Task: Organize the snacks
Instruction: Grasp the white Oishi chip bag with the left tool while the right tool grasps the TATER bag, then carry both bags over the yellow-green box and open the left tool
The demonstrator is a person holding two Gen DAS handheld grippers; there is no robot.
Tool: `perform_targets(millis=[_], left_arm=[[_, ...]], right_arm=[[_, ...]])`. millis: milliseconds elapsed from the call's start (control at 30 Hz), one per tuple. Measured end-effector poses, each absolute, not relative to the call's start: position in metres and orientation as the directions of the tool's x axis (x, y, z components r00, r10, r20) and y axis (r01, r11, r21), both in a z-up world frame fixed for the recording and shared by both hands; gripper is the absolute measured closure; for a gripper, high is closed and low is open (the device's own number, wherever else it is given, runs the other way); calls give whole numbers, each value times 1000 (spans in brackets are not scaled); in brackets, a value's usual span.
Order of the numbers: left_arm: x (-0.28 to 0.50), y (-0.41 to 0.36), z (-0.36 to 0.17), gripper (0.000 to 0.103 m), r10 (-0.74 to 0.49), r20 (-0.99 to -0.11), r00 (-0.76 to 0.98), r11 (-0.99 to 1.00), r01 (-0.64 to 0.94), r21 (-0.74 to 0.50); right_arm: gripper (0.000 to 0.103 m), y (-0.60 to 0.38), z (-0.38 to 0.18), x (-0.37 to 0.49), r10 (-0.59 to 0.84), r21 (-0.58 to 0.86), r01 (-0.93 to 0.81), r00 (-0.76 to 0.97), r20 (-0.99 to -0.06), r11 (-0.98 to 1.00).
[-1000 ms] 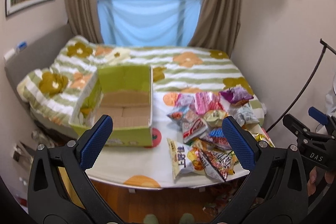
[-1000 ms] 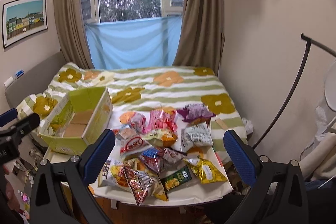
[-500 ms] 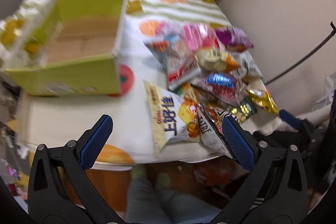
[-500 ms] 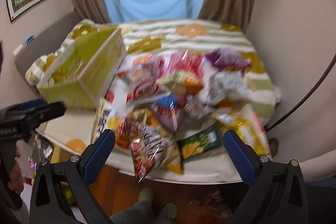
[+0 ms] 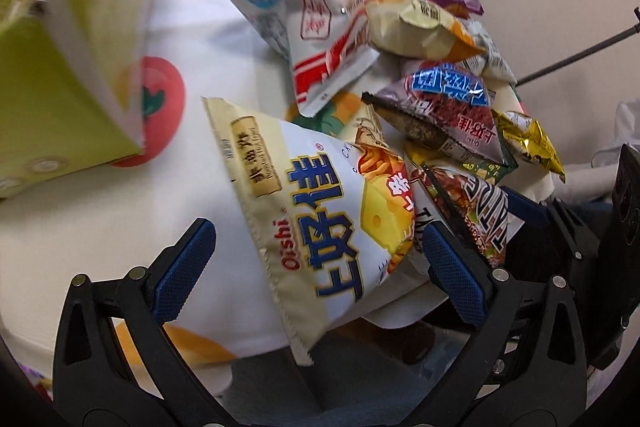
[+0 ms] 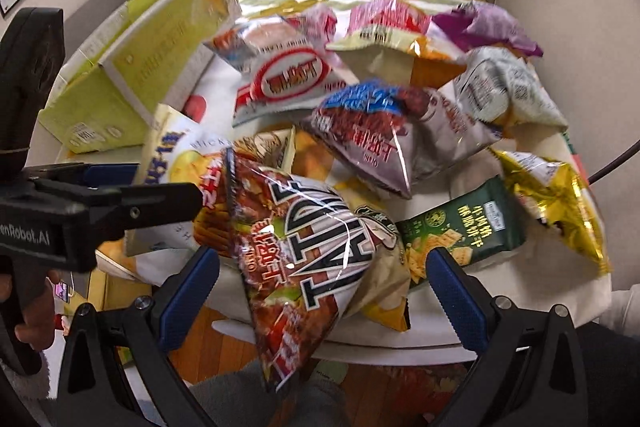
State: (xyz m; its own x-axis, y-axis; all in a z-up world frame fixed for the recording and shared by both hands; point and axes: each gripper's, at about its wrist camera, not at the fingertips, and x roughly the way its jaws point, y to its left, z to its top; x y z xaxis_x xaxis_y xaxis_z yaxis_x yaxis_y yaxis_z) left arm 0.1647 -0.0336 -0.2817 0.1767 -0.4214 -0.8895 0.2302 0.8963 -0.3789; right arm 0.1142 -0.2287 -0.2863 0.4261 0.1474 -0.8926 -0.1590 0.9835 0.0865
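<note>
Change: a second ago both grippers hung back with the whole bed and window in view; now both have dropped in close over the near edge of the snack pile, so the first picks look about to start
Left gripper (image 5: 318, 265): fingers wide apart, nothing between them gripped; the white cheese-snack bag (image 5: 320, 211) lies in the gap, its lower corner hanging over the bed edge
Right gripper (image 6: 322, 291): fingers wide apart too, straddling the red-brown bag (image 6: 304, 247), which also overhangs the bed edge just right of the white bag
Meaning for task: no bag is lifted yet, all snacks are on the bed (image 5: 80, 227); my guess is that these two nearest bags go first
White bag writing: "Oishi" in red, large blue Chinese characters, a cheese wedge picture, a gold label with small print I cannot read
Red-brown bag writing: big black and white letters, roughly "TATTOO" style, only partly legible; red Chinese characters beside them
Green packet (image 6: 460, 227): just right of the red-brown bag, cracker picture, yellow Chinese text
Gold bag (image 6: 556, 199): further right of it, text not readable
Silver bag with blue top (image 6: 380, 131): beyond the red-brown bag, red Chinese characters
Red-and-white bag (image 6: 288, 83): beyond that, red oval logo
Far bags: pink, purple, cream and grey ones behind, print too blurred
Green box (image 6: 132, 75): left of the white bag, open, well apart from both grippers; the likely place for the snacks
Left gripper body: reads "enRobot.AI" in the right wrist view
</note>
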Motion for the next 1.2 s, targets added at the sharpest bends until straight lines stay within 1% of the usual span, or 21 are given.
perform_targets(millis=[100, 167, 200, 233, 300, 367, 500, 633, 767, 833, 933, 1200], left_arm=[[170, -39, -289, 12, -441, -885, 147, 883, 247, -399], [170, -38, -290, 23, -466, -875, 130, 869, 255, -425], [171, -38, -291, 33, -478, -870, 121, 861, 258, -438], [171, -39, -291, 38, -483, -868, 117, 858, 261, -442], [171, -42, -291, 44, -455, -882, 123, 867, 289, -406], [170, -42, -290, 45, -452, -883, 124, 866, 296, -402], [169, -42, -287, 45, -432, -891, 142, 878, 291, -379], [165, -37, -284, 45, -405, -899, 165, 894, 277, -352], [162, -29, -283, 45, -393, -902, 181, 906, 243, -346], [159, -26, -281, 45, -384, -903, 192, 912, 230, -339], [154, -22, -275, 45, -370, -904, 212, 921, 212, -327], [133, -20, -243, 45, -317, -898, 305, 946, 169, -277]], right_arm=[[0, -230, -291, 117, 139, 79, -159, 417, -898, 984], [0, -232, -294, 118, 144, 86, -157, 410, -900, 984], [0, -233, -294, 119, 145, 89, -155, 407, -902, 984], [0, -232, -295, 121, 145, 89, -155, 403, -904, 984], [0, -233, -297, 122, 148, 91, -159, 398, -906, 983], [0, -232, -298, 123, 153, 92, -167, 396, -905, 982], [5, -233, -304, 130, 180, 126, -164, 377, -909, 978], [14, -230, -310, 135, 224, 171, -177, 350, -910, 969], [17, -226, -313, 137, 240, 181, -198, 336, -911, 963], [26, -226, -312, 140, 247, 181, -213, 338, -908, 960], [32, -227, -311, 139, 269, 199, -227, 338, -902, 953], [33, -230, -291, 131, 353, 266, -273, 354, -866, 925]])
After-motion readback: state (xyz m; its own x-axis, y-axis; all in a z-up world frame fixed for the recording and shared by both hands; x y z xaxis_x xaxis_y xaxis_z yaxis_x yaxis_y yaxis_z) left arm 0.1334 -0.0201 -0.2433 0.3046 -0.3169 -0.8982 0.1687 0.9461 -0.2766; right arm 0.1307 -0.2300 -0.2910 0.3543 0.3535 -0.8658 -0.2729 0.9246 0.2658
